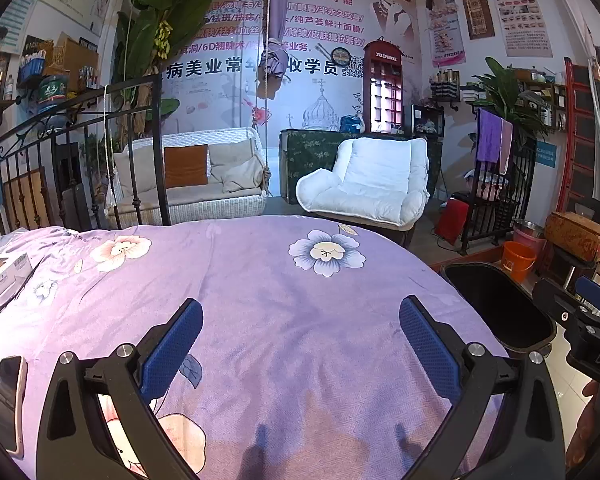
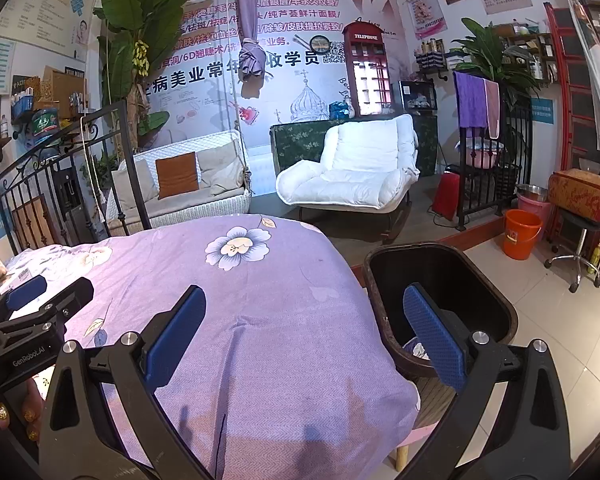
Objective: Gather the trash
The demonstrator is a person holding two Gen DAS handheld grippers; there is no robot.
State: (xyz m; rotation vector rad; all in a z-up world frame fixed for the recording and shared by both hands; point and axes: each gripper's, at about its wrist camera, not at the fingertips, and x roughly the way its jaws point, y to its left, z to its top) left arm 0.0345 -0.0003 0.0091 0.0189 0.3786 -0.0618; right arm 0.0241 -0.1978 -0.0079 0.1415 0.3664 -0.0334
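left gripper (image 1: 300,344) wide, nothing held, over purple bedspread (image 1: 280,300) | right gripper (image 2: 304,332) wide, nothing held, at bed's right edge | dark bin (image 2: 440,280) right, white scrap (image 2: 418,350) inside | phone (image 1: 8,400) near-left

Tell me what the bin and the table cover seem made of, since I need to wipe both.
The bin looks like hard dark plastic: smooth walls, a moulded brownish rim, faint sheen. The table cover looks like soft woven fabric, matte purple with printed flowers; it creases and drapes over the edge. Exact fibre cannot be told.
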